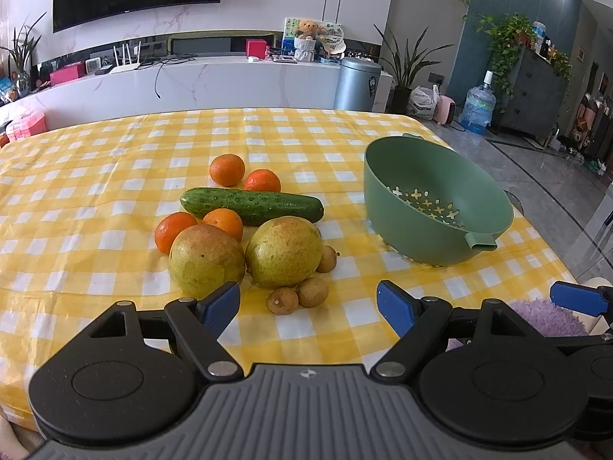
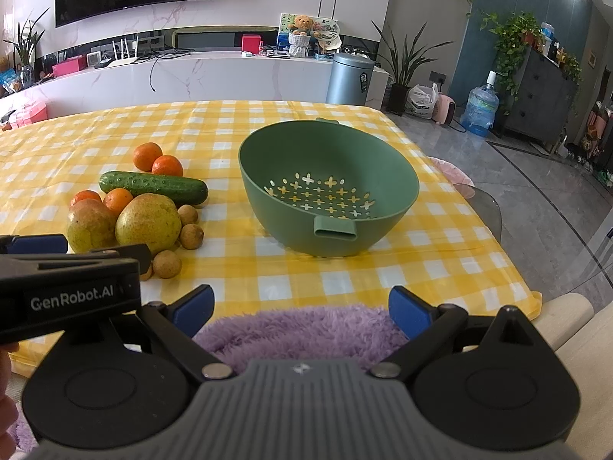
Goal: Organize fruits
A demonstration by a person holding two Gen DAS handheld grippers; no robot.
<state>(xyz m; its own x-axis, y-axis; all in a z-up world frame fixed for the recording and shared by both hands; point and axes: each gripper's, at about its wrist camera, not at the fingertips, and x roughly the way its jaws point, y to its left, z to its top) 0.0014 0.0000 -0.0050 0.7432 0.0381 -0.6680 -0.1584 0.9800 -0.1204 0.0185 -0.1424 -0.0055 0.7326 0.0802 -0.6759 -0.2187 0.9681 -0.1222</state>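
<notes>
Left gripper (image 1: 308,306) spread wide, holding nothing, low over near edge of surface (image 1: 95,161). Fruit pile just ahead: two pears (image 1: 283,251), small brown fruits (image 1: 282,301) nearest, oranges (image 1: 227,169) and cucumber (image 1: 251,205) behind, cucumber lying crosswise. Bowl (image 1: 406,226) empty, to right of pile. Right gripper (image 2: 300,312) also spread, empty, facing bowl. Left gripper nearer fruit; likely picks first.

The left gripper (image 1: 308,308) hangs open over the near edge of the checked tablecloth (image 1: 115,145), just short of two pears (image 1: 283,251) and small longans (image 1: 313,292). Behind them lie a cucumber (image 1: 253,205) and oranges (image 1: 227,170); right stands a green colander (image 1: 433,207).
</notes>
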